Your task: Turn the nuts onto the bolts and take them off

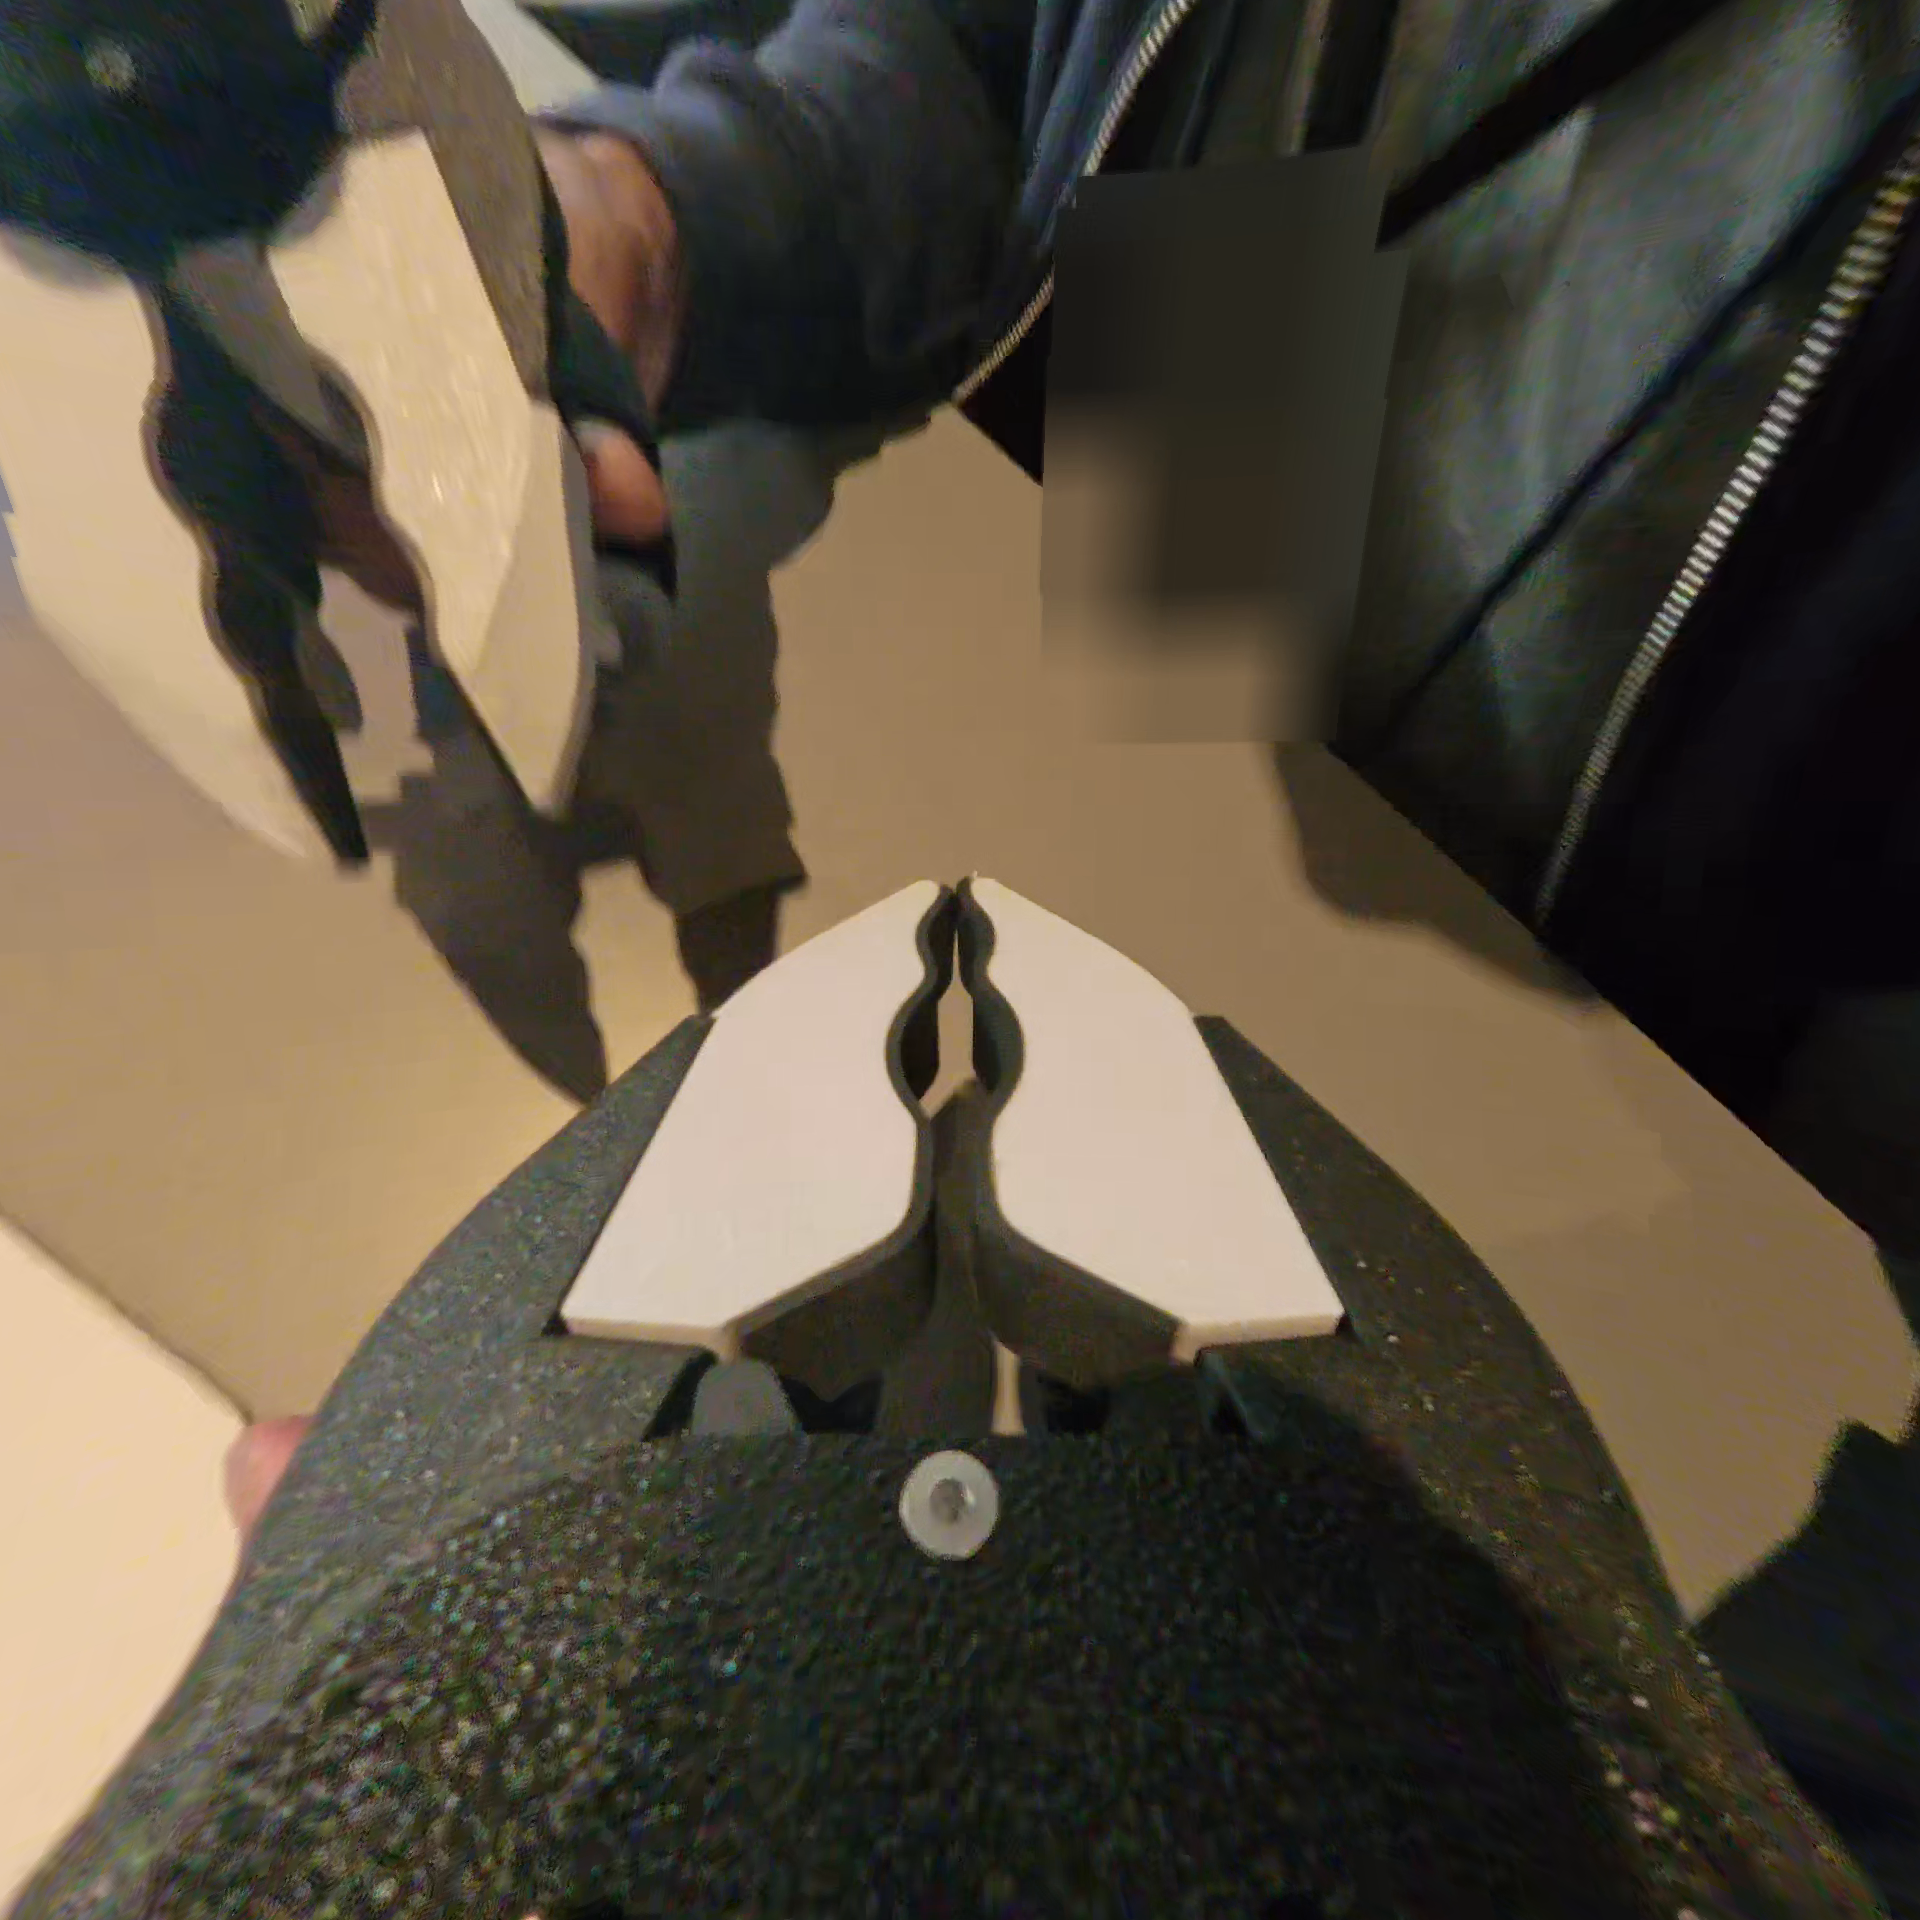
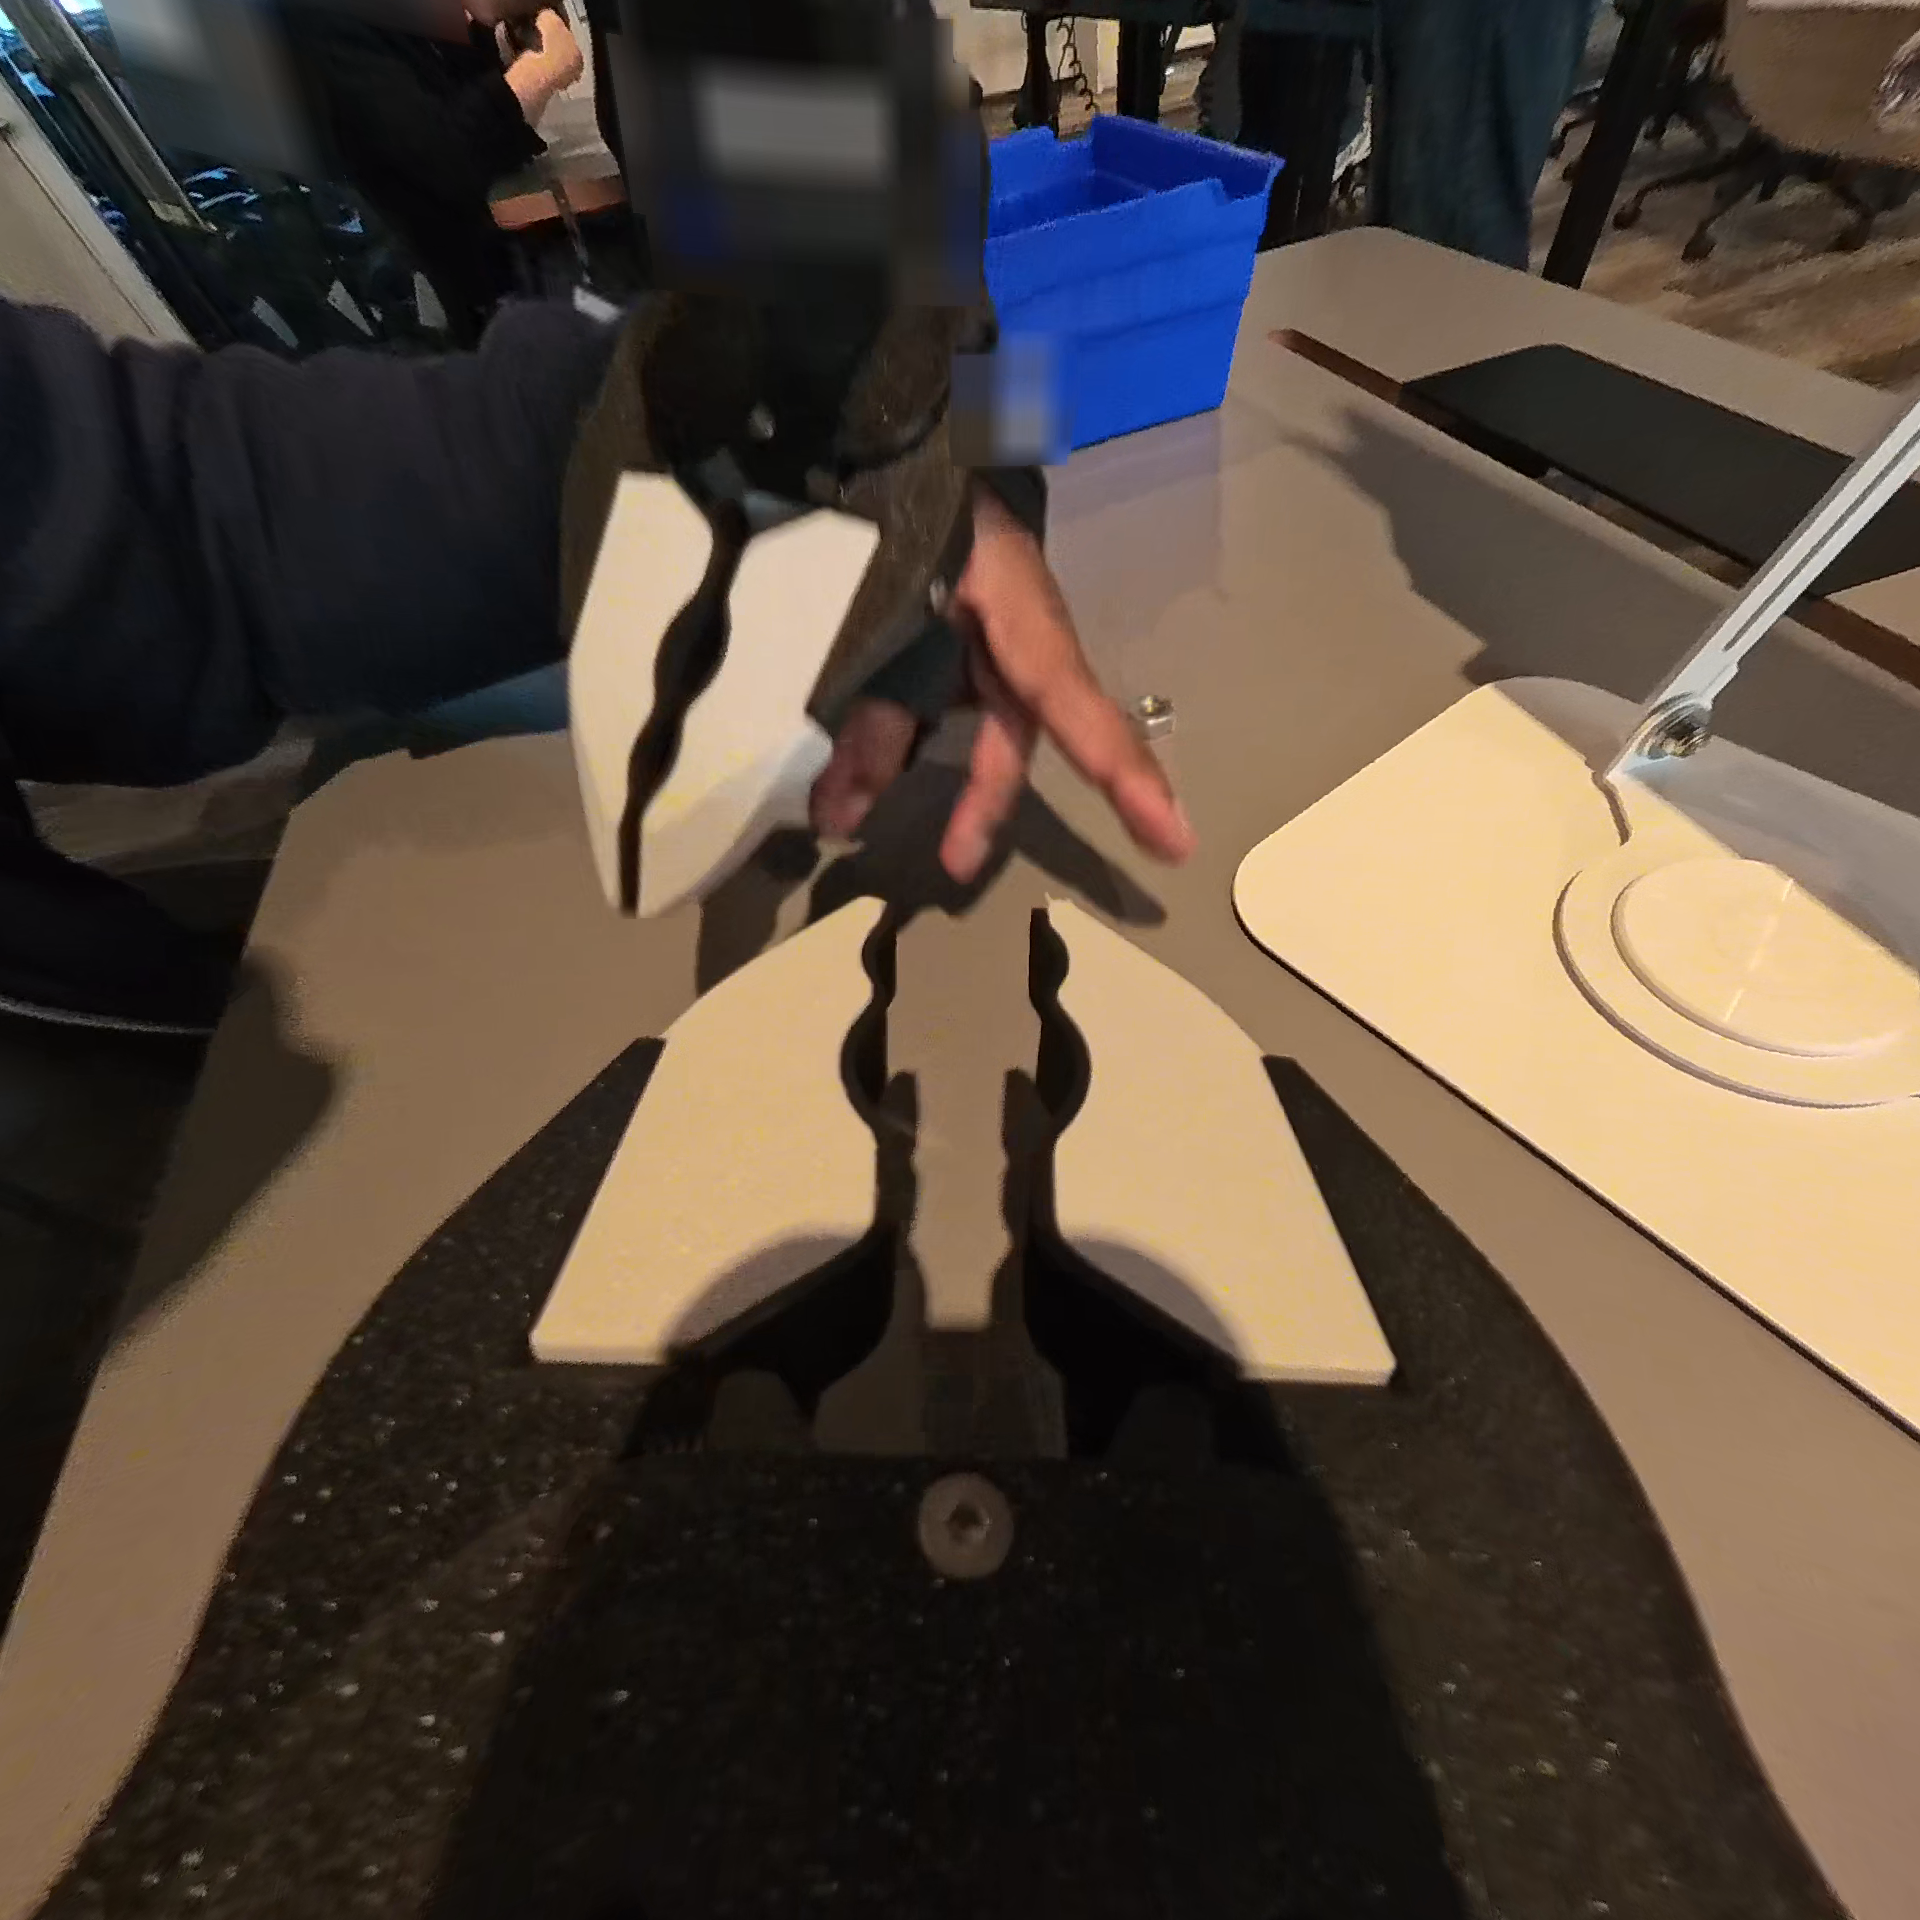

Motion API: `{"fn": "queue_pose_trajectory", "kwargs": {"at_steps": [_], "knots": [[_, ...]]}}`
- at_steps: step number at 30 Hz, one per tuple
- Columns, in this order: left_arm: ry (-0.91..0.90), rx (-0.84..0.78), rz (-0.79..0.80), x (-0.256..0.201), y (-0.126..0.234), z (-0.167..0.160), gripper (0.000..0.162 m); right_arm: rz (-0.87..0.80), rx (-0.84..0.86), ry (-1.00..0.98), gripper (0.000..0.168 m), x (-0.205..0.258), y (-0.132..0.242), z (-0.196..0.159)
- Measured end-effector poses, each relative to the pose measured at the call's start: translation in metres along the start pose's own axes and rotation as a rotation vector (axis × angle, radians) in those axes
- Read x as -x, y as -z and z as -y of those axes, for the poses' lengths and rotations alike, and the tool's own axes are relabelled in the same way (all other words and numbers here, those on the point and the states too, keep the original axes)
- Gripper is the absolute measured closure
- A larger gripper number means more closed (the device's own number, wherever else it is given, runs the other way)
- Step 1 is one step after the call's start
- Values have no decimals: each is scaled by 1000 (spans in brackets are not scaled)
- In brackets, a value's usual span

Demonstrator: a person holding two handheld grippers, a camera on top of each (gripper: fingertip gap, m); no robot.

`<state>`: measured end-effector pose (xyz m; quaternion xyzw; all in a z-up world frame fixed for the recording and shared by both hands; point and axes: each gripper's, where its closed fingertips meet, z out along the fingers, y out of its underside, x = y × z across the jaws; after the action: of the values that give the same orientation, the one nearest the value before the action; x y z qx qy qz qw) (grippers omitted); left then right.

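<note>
A small silver nut (image 2: pixel 1153 715) lies on the grey table (image 2: pixel 1299 582), just behind the person's outstretched fingers (image 2: pixel 1049 748). No bolt shows in either view. My right gripper (image 2: pixel 961 914) is open and empty, low over the table and well short of the nut. My left gripper (image 1: pixel 958 888) is shut with nothing visible between its white fingers. It also shows in the right wrist view (image 2: pixel 632 899), pointing down just left of the right gripper's tips. The right gripper shows blurred in the left wrist view (image 1: pixel 436 810) at the upper left, its jaws apart.
A white lamp base (image 2: pixel 1558 935) with a slanted arm stands at the right. A blue bin (image 2: pixel 1122 260) sits at the table's far edge and a black pad (image 2: pixel 1610 436) at the back right. The person's dark jacket (image 1: pixel 1558 520) stands close at the table's edge. The gap from one gripper's tips to the other's is roughly 7 cm.
</note>
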<state>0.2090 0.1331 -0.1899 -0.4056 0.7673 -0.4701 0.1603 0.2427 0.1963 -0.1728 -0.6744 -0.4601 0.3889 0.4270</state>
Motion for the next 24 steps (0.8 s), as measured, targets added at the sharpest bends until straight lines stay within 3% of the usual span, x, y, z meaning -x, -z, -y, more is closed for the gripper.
{"fn": "queue_pose_trajectory", "kwargs": {"at_steps": [4,9,13,24], "knots": [[10,-86,-68,28,-36,24,162,-25,-41,32,143,1,16,6],[111,-299,-41,75,-33,53,162,-84,-93,39,144,-3,44,10],[157,-255,42,106,-37,51,162,-91,-105,16,140,-8,53,9],[194,-300,144,125,-24,52,162,-100,-99,23,139,-12,58,11]]}}
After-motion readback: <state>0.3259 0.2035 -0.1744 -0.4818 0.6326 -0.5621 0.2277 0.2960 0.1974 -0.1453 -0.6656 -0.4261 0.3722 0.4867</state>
